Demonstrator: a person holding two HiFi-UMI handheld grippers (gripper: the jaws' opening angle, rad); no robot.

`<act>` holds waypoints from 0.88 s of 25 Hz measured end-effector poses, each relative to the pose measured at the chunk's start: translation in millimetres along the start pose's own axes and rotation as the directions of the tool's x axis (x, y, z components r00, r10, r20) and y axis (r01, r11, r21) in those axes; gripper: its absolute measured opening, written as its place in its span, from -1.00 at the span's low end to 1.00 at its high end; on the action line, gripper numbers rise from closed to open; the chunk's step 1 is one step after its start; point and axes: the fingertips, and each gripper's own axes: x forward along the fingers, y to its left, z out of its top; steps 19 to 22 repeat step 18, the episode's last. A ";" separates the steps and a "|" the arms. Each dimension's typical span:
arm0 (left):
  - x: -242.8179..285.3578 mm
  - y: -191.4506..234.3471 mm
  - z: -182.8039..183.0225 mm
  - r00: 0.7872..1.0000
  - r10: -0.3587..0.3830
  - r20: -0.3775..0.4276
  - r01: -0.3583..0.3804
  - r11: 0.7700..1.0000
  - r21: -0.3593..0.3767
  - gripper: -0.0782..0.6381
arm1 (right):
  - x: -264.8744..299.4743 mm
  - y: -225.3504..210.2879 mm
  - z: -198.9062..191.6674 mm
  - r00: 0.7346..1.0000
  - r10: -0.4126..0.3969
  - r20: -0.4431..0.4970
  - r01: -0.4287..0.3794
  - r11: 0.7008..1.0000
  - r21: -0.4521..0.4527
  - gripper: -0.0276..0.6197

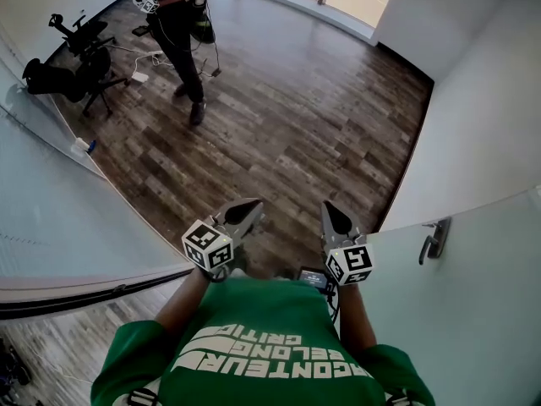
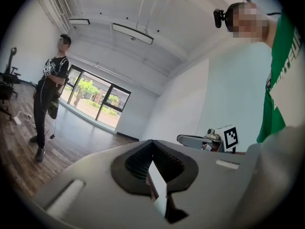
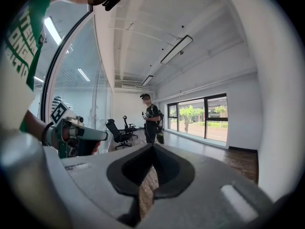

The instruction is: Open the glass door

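With my left gripper (image 1: 248, 210) and right gripper (image 1: 331, 216) both pinched shut on nothing, the glass door (image 1: 473, 311) stands to my right, its handle (image 1: 435, 239) nearer the right gripper.

This is a bare office room with almost no furniture. A wood-plank floor (image 1: 304, 117) runs between plain white walls (image 1: 473, 142). A frosted glass partition (image 1: 51, 210) closes one side. A glass door (image 1: 482, 311) with a metal lever handle (image 1: 434, 240) stands at the other. Black swivel office chairs (image 1: 80, 57) sit by the partition at the far corner of the floor. Long strip lights (image 2: 132, 33) hang from the white ceiling (image 2: 157, 13). Tall dark-framed windows (image 3: 200, 118) look out on trees (image 3: 190, 112). A person (image 1: 182, 41) in black stands near the chairs.
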 end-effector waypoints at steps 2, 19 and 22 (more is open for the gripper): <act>-2.3 -0.4 1.9 1.000 -0.002 -0.003 0.002 1.000 -0.004 -0.73 | -0.8 2.9 1.8 1.000 -0.001 -0.005 0.001 1.000 0.001 -0.94; 2.1 -8.8 10.2 1.000 -0.011 0.010 0.011 0.999 0.034 -0.73 | -3.2 -14.1 11.5 1.000 -0.008 0.021 0.008 1.000 -0.014 -0.94; 2.1 -8.8 10.2 1.000 -0.011 0.010 0.011 0.999 0.034 -0.73 | -3.2 -14.1 11.5 1.000 -0.008 0.021 0.008 1.000 -0.014 -0.94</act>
